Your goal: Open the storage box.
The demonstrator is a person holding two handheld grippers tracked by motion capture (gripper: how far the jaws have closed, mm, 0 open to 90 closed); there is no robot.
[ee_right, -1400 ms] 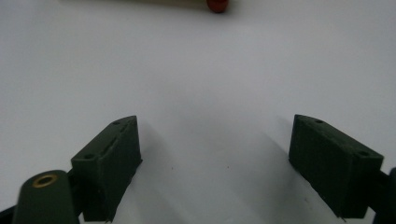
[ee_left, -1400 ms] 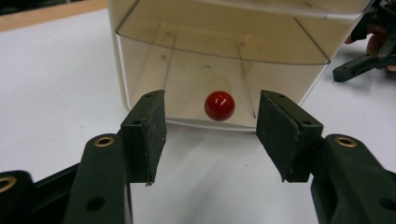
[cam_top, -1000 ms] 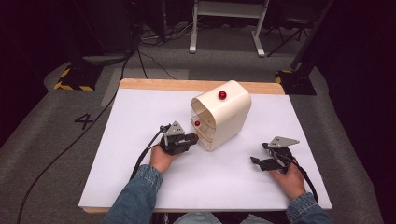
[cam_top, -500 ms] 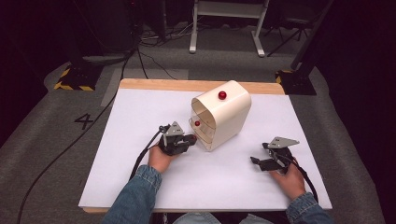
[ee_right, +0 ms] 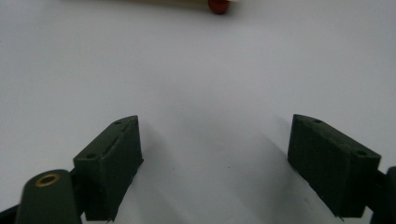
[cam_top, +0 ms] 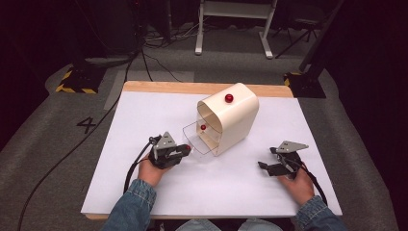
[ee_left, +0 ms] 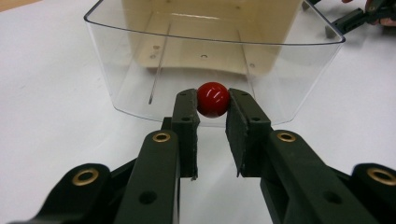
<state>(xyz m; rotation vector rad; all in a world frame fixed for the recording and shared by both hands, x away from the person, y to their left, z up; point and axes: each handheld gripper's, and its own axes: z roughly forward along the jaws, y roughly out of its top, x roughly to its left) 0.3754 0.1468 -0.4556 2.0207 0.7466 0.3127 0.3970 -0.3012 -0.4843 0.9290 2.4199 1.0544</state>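
Starting at the far left, the grey floor carries a painted "4" (cam_top: pixel 86 125), the one piece of writing I can read from where I stand; no brand shows on the gear. Next comes the white table (cam_top: pixel 144 115) with its wooden far edge. The person's left hand (cam_top: pixel 150 172) holds the left gripper (ee_left: pixel 213 116), its jaws pinched narrow on a red knob (ee_left: pixel 213 99) fixed to the front of a clear drawer (ee_left: pixel 140 70). That drawer stands pulled partway out of a cream cabinet (cam_top: pixel 238 118) with a rounded top, sitting near the table's middle. A second red knob (cam_top: pixel 229 98) sits on the cabinet's upper face, and a small red spot (cam_top: pixel 203 127) shows inside behind the clear plastic. Further right, well apart from the cabinet, the right hand (cam_top: pixel 298 182) holds the right gripper (ee_right: pixel 219 172) low over bare table, jaws spread wide with nothing between them
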